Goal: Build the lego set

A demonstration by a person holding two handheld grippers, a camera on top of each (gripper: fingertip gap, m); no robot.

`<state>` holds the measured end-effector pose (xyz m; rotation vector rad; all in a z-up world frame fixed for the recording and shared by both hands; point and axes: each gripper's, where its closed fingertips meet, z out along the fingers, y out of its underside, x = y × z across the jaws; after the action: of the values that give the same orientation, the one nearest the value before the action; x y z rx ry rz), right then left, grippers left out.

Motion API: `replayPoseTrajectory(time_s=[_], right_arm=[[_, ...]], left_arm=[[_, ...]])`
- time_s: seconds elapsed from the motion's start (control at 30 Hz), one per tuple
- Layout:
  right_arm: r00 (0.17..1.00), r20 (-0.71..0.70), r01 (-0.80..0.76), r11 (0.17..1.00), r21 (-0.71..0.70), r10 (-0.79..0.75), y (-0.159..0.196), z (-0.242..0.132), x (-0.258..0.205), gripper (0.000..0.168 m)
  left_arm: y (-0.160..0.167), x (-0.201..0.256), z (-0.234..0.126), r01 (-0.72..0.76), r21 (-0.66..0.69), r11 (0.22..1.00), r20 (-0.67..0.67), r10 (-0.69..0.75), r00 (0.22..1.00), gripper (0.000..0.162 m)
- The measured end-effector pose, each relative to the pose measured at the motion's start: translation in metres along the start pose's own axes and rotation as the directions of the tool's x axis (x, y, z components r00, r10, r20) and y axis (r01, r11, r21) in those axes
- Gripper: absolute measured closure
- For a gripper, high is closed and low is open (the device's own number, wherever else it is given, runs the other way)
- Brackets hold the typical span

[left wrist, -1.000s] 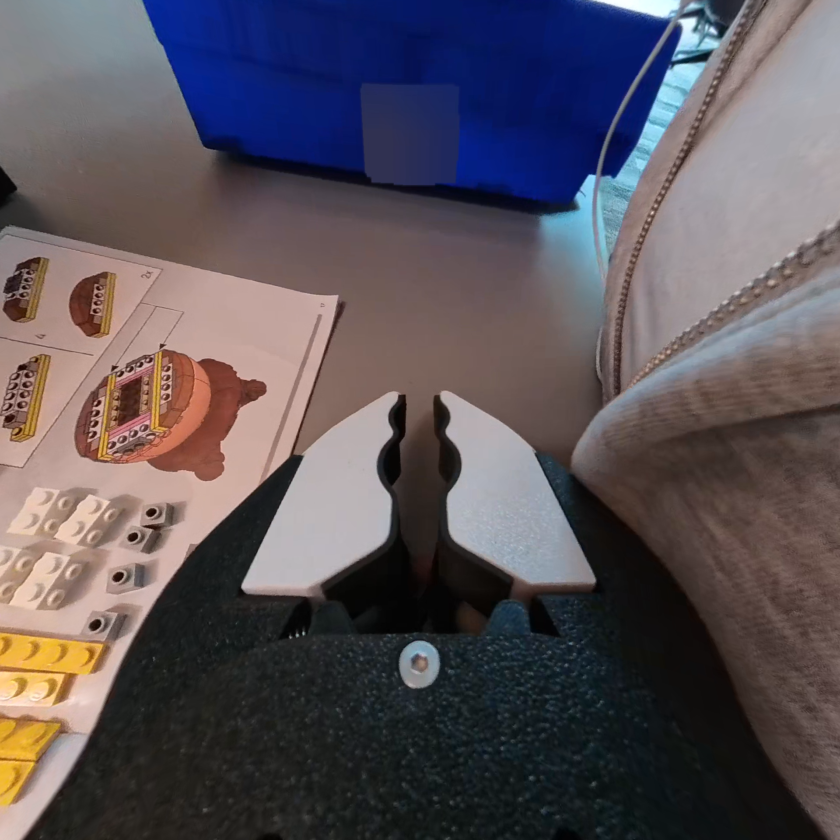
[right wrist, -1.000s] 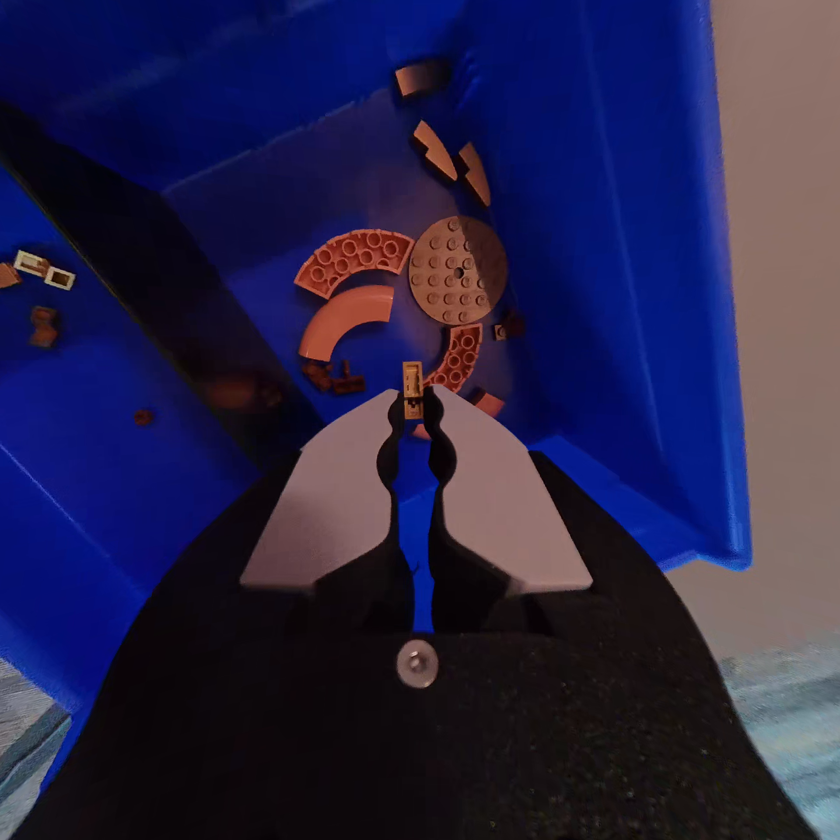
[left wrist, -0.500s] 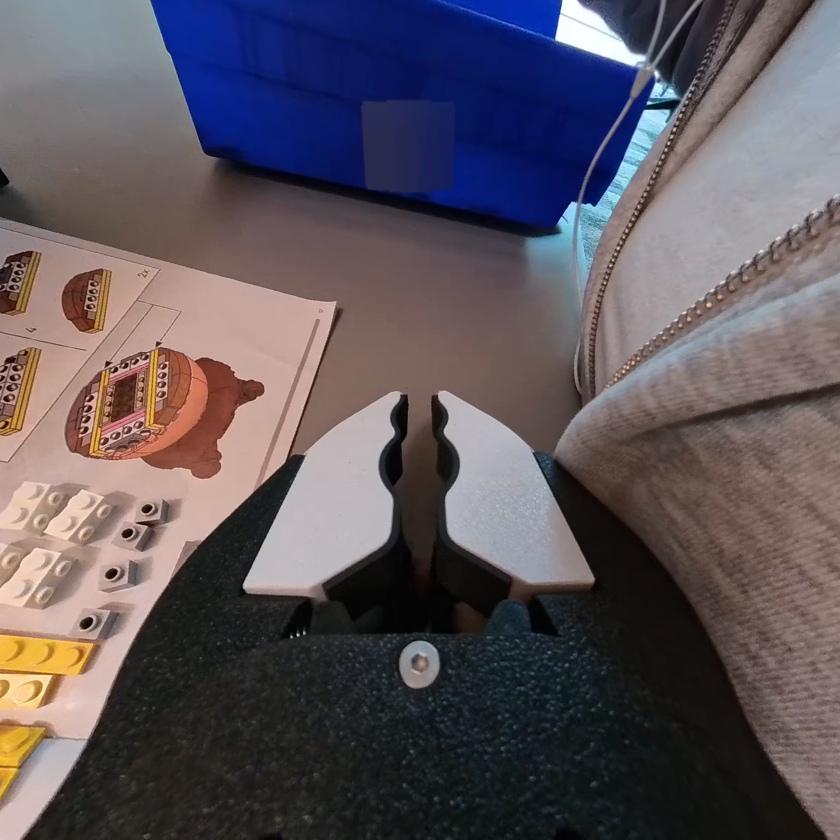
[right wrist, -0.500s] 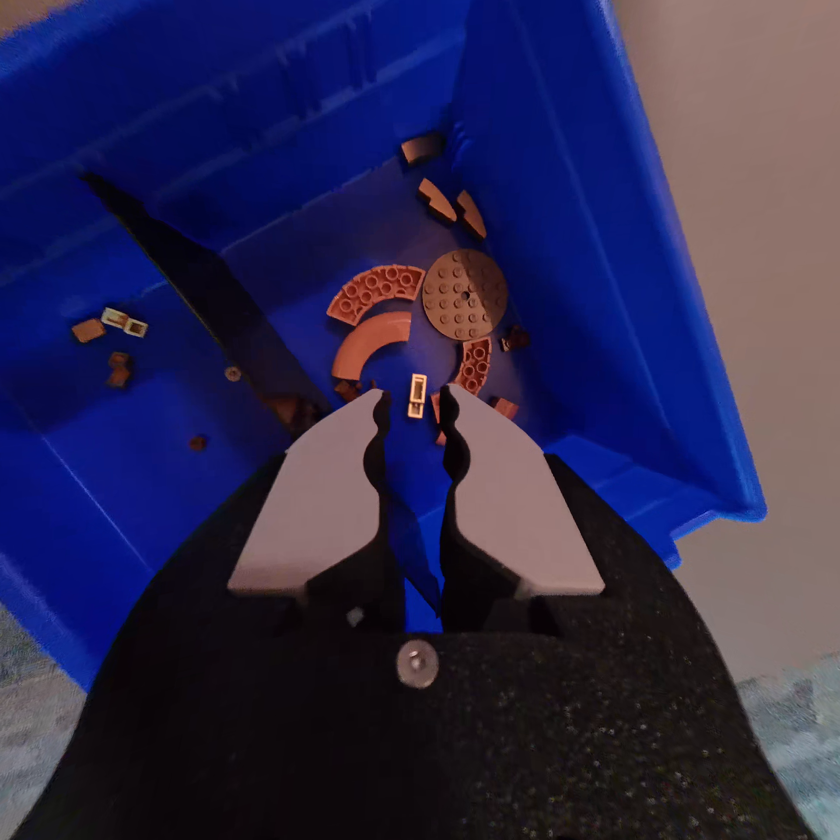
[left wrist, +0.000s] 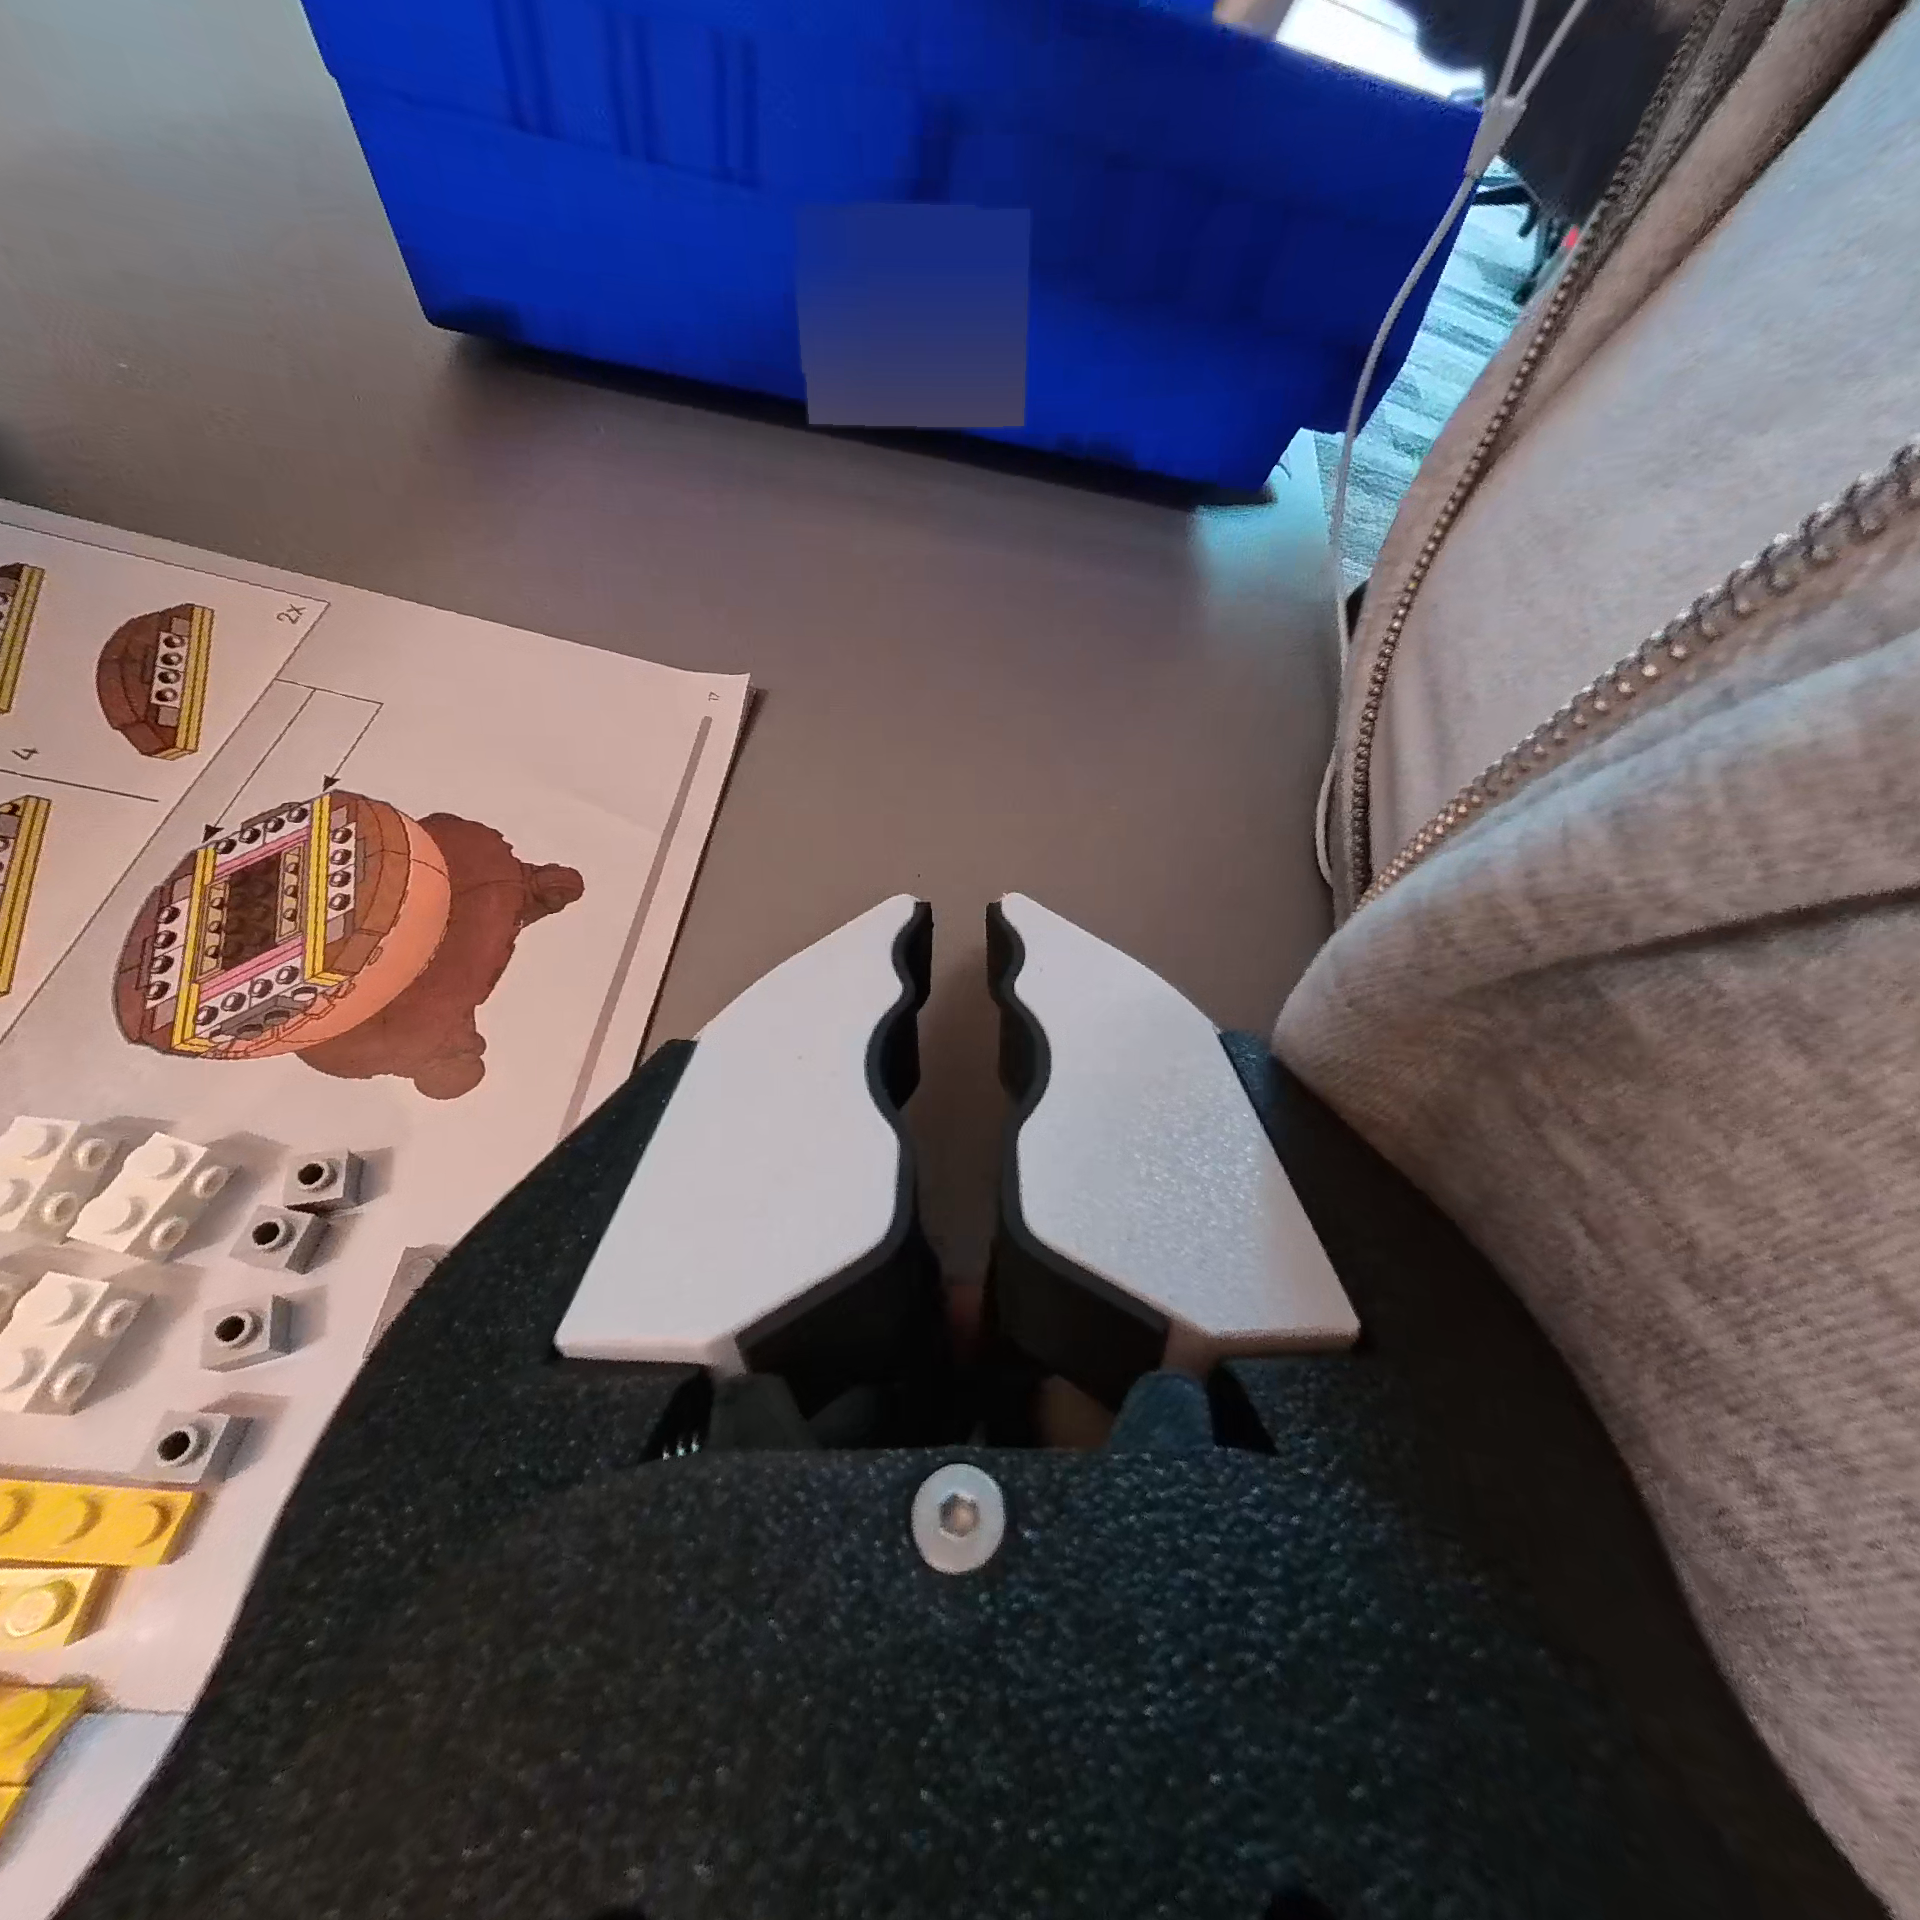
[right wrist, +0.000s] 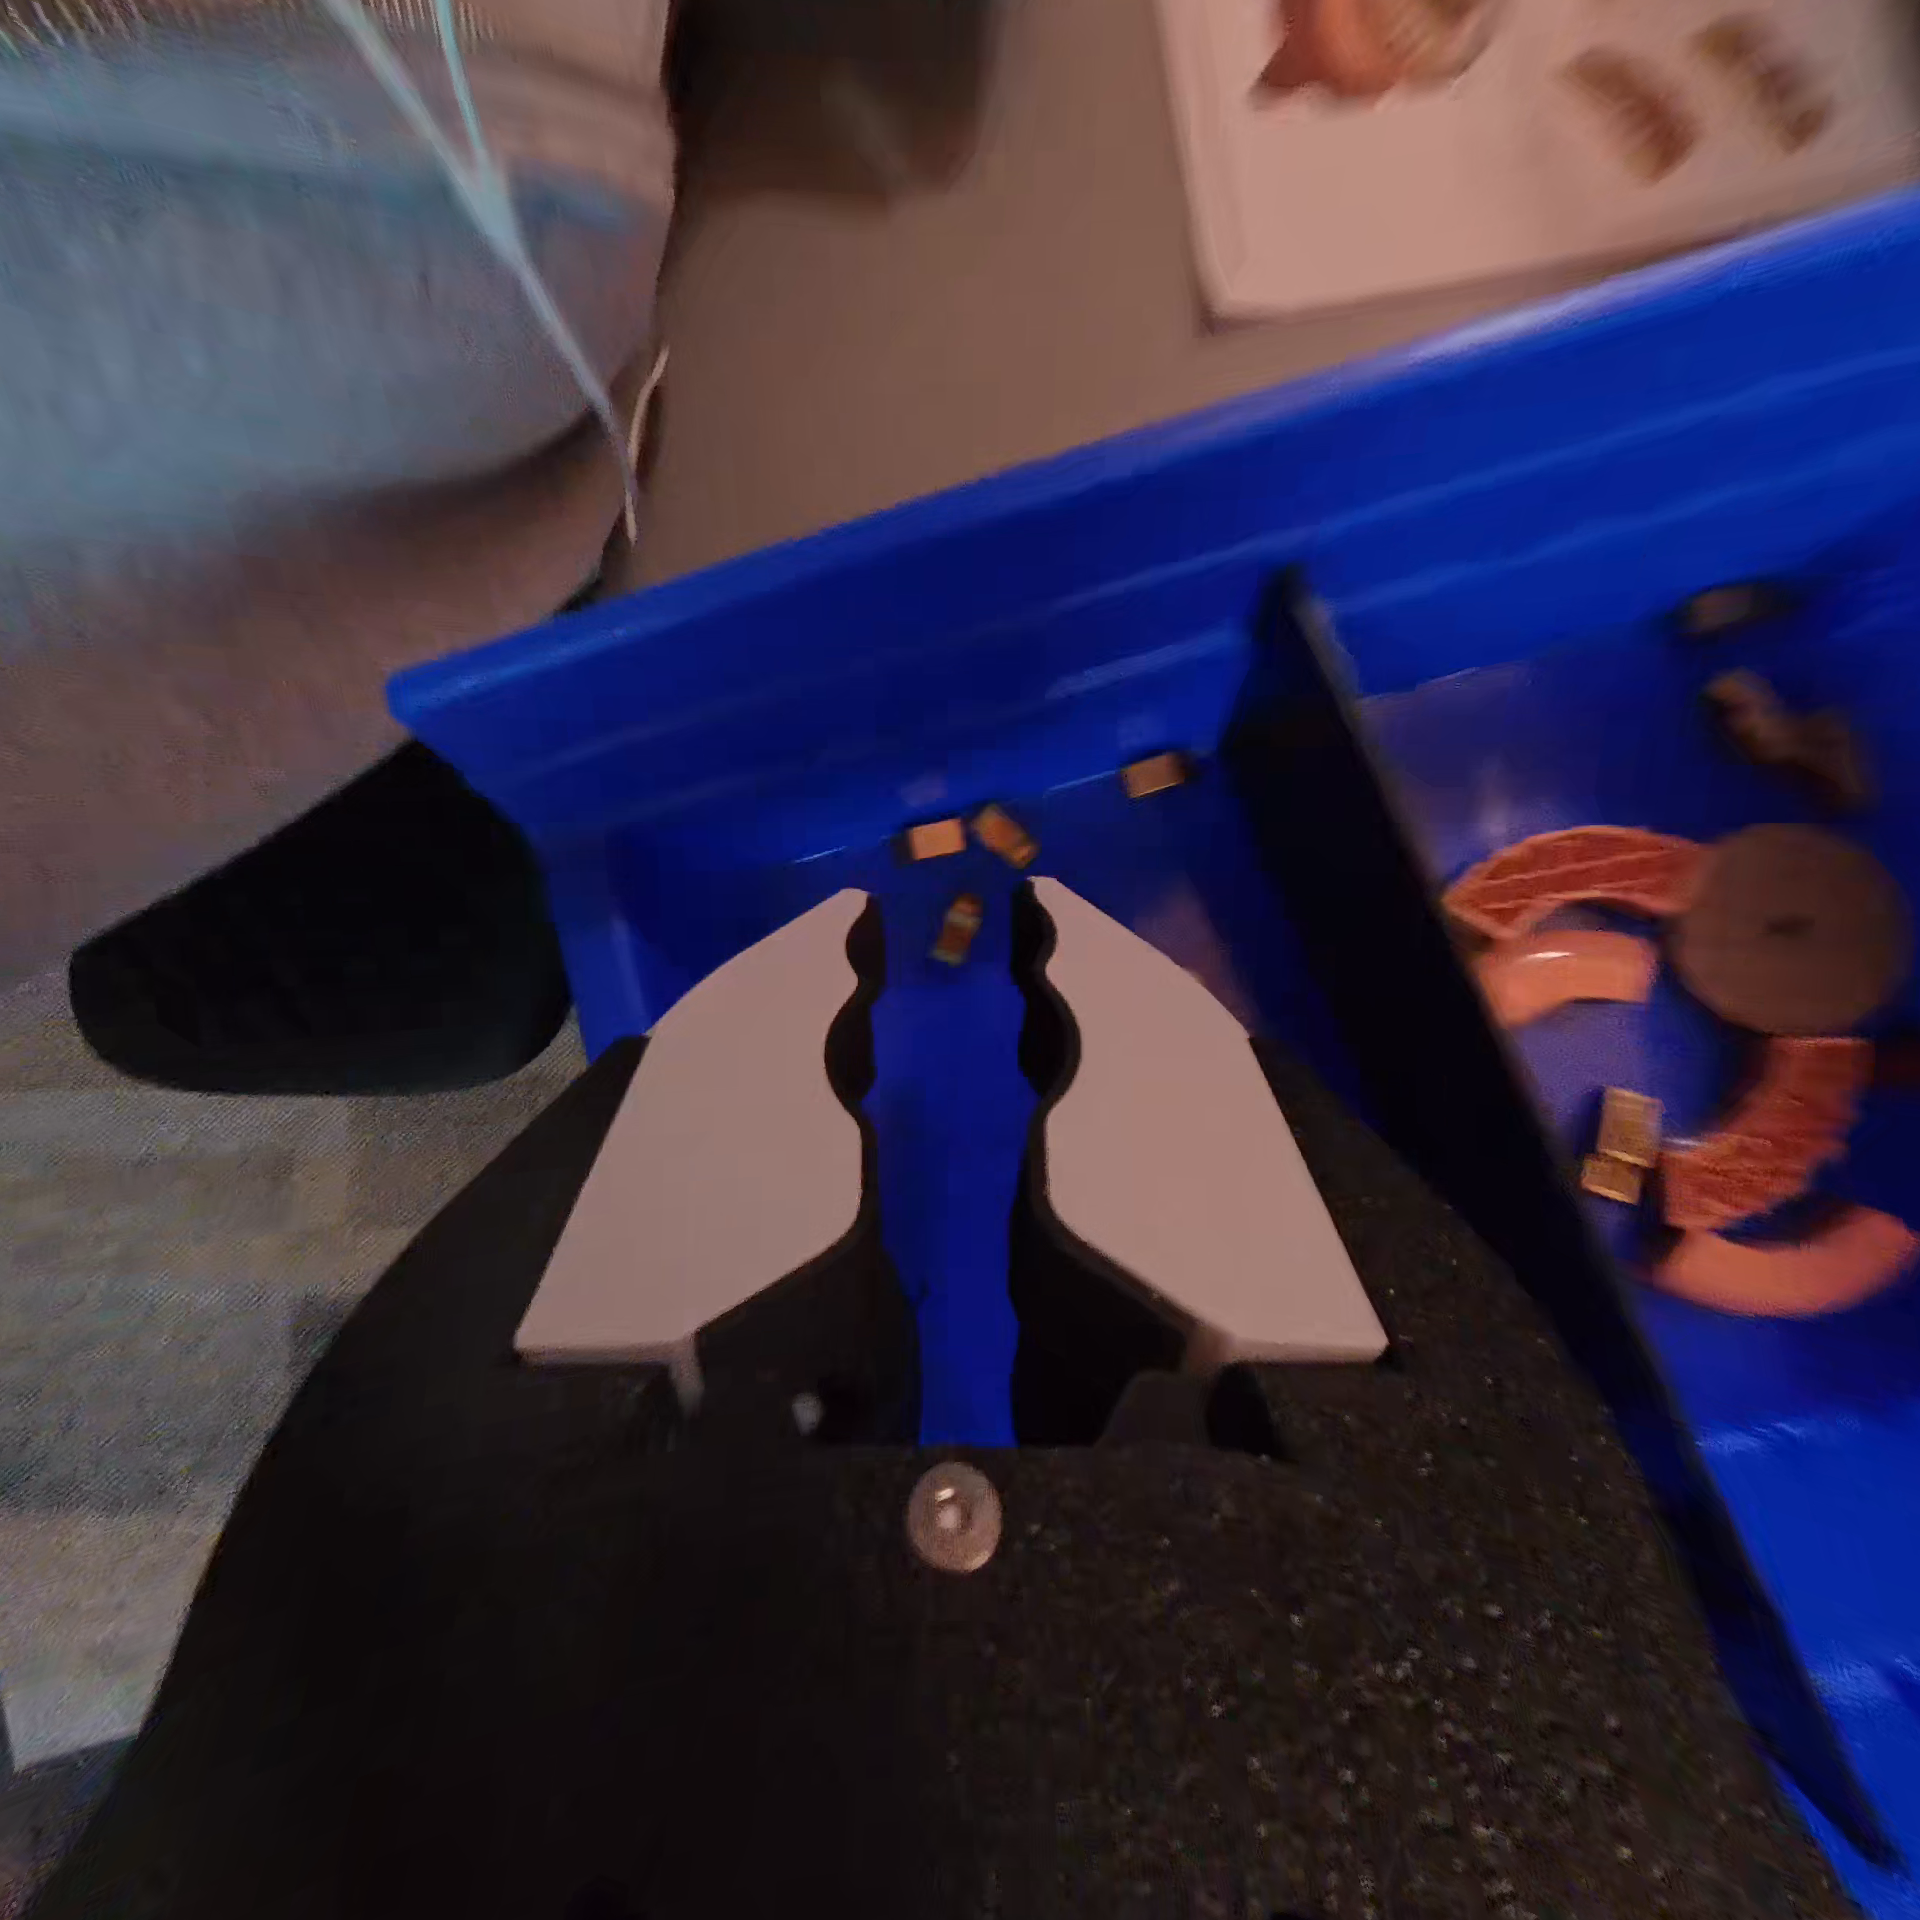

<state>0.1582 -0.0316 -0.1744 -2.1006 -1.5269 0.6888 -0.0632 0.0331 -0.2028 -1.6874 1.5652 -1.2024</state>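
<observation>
Between my right gripper [right wrist: 951,914] fingers, which are standing apart and gripping nothing, I am framing a small tan piece [right wrist: 958,928] lying on the floor of the blue bin [right wrist: 1039,675]; two similar pieces are lying just beyond it. Past the black divider [right wrist: 1382,935], curved reddish pieces and a dark round plate [right wrist: 1787,925] are waiting. My left gripper [left wrist: 958,920] is idling over the grey table [left wrist: 935,623], fingers nearly together with a narrow gap, carrying nothing. White, grey and yellow bricks [left wrist: 114,1195] are lying sorted on the instruction sheet [left wrist: 540,748]. No assembled model is showing, so I judge the build barely begun.
</observation>
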Motion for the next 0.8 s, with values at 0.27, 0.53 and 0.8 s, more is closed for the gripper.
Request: replayPoseTrajectory(time_s=[0.27, 0.53, 0.8], right_arm=[[0.995, -0.029, -0.096, 0.988, -0.119, 0.093, 0.028, 0.038, -0.002, 0.150], [0.969, -0.135, -0.215, 0.976, -0.038, 0.208, 0.025, 0.030, 0.007, 0.161], [0.791, 0.187, -0.486, 0.413, 0.770, 0.582, -0.116, -0.082, 0.023, 0.162]], left_arm=[[-0.002, 0.003, -0.002, -0.045, 0.024, 0.999, 0.019, 0.045, 0.999, 0.152], [-0.012, 0.006, -0.012, -0.067, 0.111, 0.992, 0.045, 0.063, 0.997, 0.152], [-0.064, 0.001, -0.040, -0.175, 0.323, 0.930, 0.104, 0.149, 0.983, 0.151]])
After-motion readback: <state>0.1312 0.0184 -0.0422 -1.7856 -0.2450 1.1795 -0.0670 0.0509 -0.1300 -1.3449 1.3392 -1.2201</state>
